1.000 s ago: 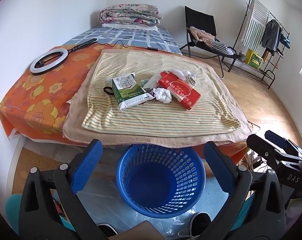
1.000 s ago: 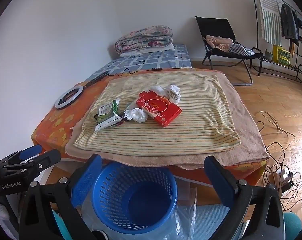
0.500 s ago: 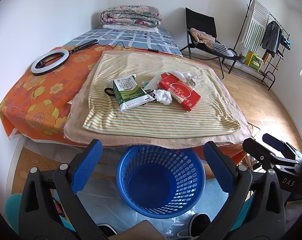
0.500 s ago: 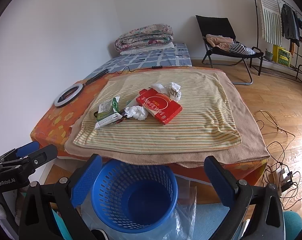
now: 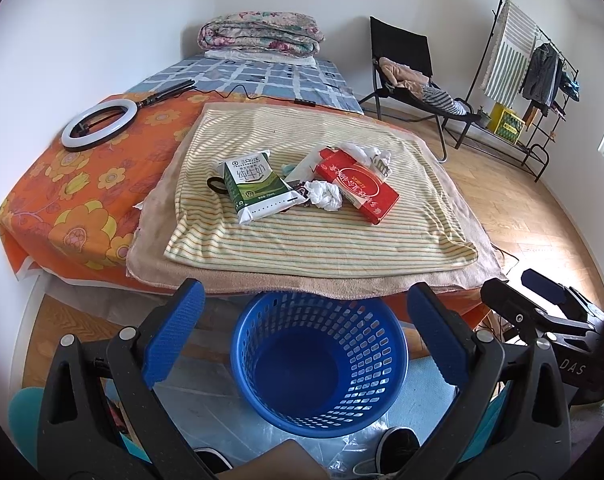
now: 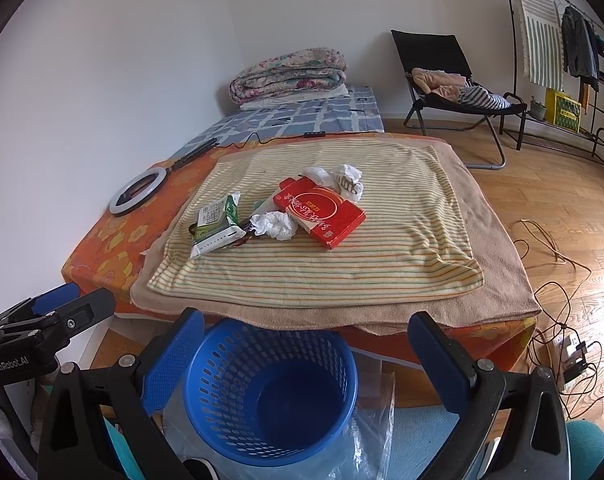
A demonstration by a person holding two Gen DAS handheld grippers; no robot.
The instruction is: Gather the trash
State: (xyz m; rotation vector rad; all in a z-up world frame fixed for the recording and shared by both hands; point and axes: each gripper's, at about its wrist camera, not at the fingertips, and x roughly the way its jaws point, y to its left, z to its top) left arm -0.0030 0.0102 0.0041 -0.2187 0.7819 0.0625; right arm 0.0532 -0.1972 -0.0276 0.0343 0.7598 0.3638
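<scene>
Trash is lying in a loose cluster on the yellow striped towel (image 5: 318, 240) spread over the low bed: a green and white milk carton (image 5: 258, 184), flattened and tipped on its side, a crumpled white tissue wad (image 5: 324, 196) just beside it, and a flat red cardboard box (image 5: 358, 186) touching that wad. A second crumpled white paper clump (image 5: 370, 156) is resting at the box's far end. Smaller scraps are showing between the carton and the box, too small to identify.

On the floor, a round blue perforated plastic basket (image 5: 318, 364) is sitting right against the bed's near edge, partly tucked under the overhanging tan blanket (image 6: 342, 312), apparently so that items can be carried a short way and dropped in. It is looking empty, so by my judgement 0 pieces are collected.

Both tools are hovering above the basket, well apart from the trash. The left gripper (image 5: 306, 332) is spread wide and carrying nothing, and the right gripper (image 6: 306, 336) is likewise spread wide and empty, each framing the basket between its blue pads. Each one is showing at the edge of the other's view, so they are being held side by side.

A white ring light (image 5: 98, 126) is lying on the orange floral sheet (image 5: 74, 200), away from the rubbish and likely not part of it. The next reach probably needs a forward move over the blanket edge.
</scene>
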